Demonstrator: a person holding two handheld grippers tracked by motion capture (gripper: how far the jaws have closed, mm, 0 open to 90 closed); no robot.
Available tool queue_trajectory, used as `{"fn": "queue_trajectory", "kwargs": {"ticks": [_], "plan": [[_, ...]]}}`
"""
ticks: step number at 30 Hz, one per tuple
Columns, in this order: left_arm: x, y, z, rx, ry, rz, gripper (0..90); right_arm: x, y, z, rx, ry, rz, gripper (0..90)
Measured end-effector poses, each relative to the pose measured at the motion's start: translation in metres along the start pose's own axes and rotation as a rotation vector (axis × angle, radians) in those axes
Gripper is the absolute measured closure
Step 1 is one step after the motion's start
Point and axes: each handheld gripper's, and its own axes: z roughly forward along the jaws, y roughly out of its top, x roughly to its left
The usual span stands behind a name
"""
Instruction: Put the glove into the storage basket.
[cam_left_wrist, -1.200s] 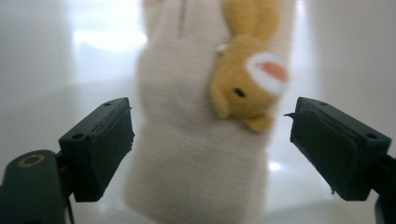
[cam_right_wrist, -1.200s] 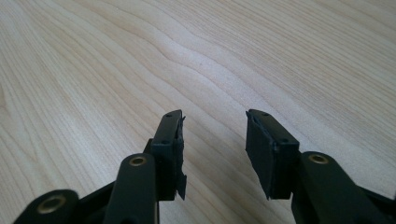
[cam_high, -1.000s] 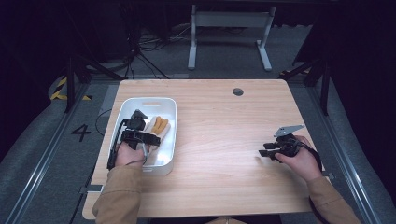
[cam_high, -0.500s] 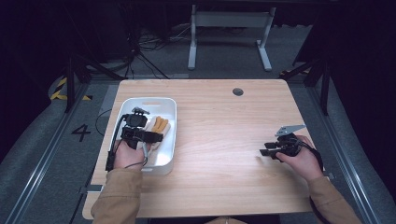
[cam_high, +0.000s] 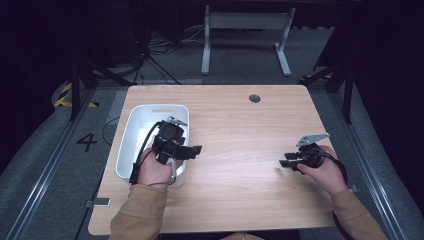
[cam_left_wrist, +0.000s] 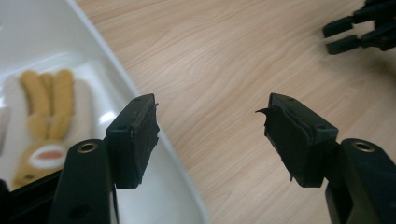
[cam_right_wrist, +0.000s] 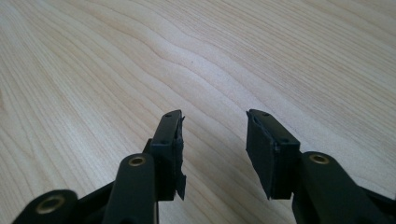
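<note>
Two black tools gape empty: left tool (cam_left_wrist: 210, 135) over the glossy white tub's (cam_left_wrist: 154, 154) rim, closing; right tool (cam_right_wrist: 212, 149) over grained wood

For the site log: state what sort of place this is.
Probably a lab recording station: a bare wooden table ringed by dark curtains, a floor marked with the number 4, and hand-held grippers, left and right.

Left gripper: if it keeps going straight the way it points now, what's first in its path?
Nothing nearby: the left gripper, jaws open and empty, points across bare table. Farther along, roughly in line, is the right gripper; depth is unclear.
</note>
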Motion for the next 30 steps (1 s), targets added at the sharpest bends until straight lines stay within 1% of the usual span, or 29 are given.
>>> {"fn": "queue_trajectory", "kwargs": {"ticks": [2, 5, 7, 8, 9, 10, 12, 13, 15, 17, 19, 21, 23, 26, 28, 30], "plan": [[-0.009, 0.001, 0.005, -0.007, -0.019, 0.03, 34.9, 0.0, -0.001, -0.001, -0.002, 0.0, 0.002, 57.1], [-0.021, 0.001, 0.017, -0.016, -0.065, 0.09, 33.9, -0.001, -0.003, -0.003, -0.004, -0.004, 0.006, 57.0], [-0.029, -0.001, 0.028, -0.024, -0.073, 0.14, 33.9, -0.001, -0.005, -0.005, -0.007, -0.007, 0.01, 57.0], [-0.032, -0.002, 0.033, -0.02, -0.077, 0.15, 34.0, -0.002, -0.006, -0.005, -0.006, -0.009, 0.012, 57.0], [-0.034, -0.003, 0.039, -0.011, -0.089, 0.153, 34.1, -0.002, -0.006, -0.006, -0.006, -0.01, 0.015, 57.0], [-0.037, -0.004, 0.045, -0.012, -0.099, 0.157, 34.0, -0.002, -0.007, -0.006, -0.005, -0.01, 0.014, 57.0], [-0.041, -0.007, 0.058, -0.005, -0.133, 0.161, 34.0, -0.002, -0.007, -0.007, -0.006, -0.011, 0.016, 56.9], [-0.043, -0.009, 0.067, 0.011, -0.152, 0.159, 34.1, -0.002, -0.007, -0.007, -0.006, -0.011, 0.014, 56.9], [-0.045, -0.013, 0.08, 0.022, -0.165, 0.159, 34.1, -0.002, -0.008, -0.006, -0.004, -0.011, 0.012, 56.9], [-0.048, -0.019, 0.095, 0.05, -0.185, 0.159, 34.4, -0.002, -0.008, -0.005, -0.001, -0.01, 0.012, 56.9], [-0.051, -0.025, 0.108, 0.063, -0.196, 0.167, 34.7, -0.002, -0.008, -0.005, -0.001, -0.008, 0.01, 56.8], [-0.054, -0.03, 0.12, 0.082, -0.197, 0.183, 34.8, -0.002, -0.008, -0.004, -0.001, -0.007, 0.011, 56.8], [-0.057, -0.035, 0.13, 0.093, -0.207, 0.193, 34.7, -0.002, -0.008, -0.004, 0.0, -0.005, 0.011, 56.7], [-0.059, -0.039, 0.138, 0.108, -0.207, 0.206, 34.5, -0.002, -0.009, -0.003, 0.0, -0.003, 0.008, 56.6], [-0.06, -0.042, 0.141, 0.115, -0.212, 0.209, 34.3, -0.002, -0.009, -0.002, 0.001, -0.001, 0.007, 56.5], [-0.061, -0.043, 0.142, 0.119, -0.214, 0.227, 33.9, -0.002, -0.009, -0.002, 0.002, 0.001, 0.006, 56.5]]}}
